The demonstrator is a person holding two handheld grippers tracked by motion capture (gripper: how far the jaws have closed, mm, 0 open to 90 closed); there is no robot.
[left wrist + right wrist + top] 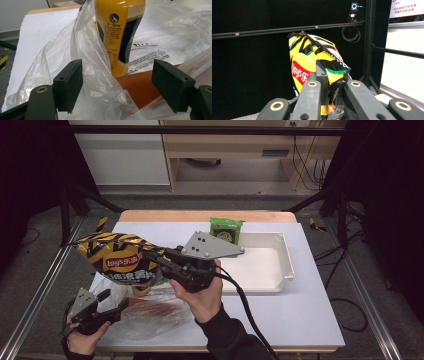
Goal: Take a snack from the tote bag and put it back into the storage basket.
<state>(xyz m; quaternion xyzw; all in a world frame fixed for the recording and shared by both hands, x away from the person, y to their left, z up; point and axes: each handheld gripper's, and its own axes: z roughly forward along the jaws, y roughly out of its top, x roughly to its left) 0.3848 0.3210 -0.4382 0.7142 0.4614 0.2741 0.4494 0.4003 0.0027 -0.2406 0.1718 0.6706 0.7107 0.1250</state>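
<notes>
While our right hand-held gripper [161, 261] pinches the yellow-and-black foil crisp bag [120, 257] aloft, we keep it level — the left hand-held gripper [111, 299], jaws wide and empty, steadies the clear plastic bag [150, 317] beneath.

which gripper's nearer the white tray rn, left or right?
Right. The right gripper, shut on the chip bag, is lifted just left of the white tray. The left gripper sits open over the plastic bag at the table's near-left corner, much farther off.
</notes>
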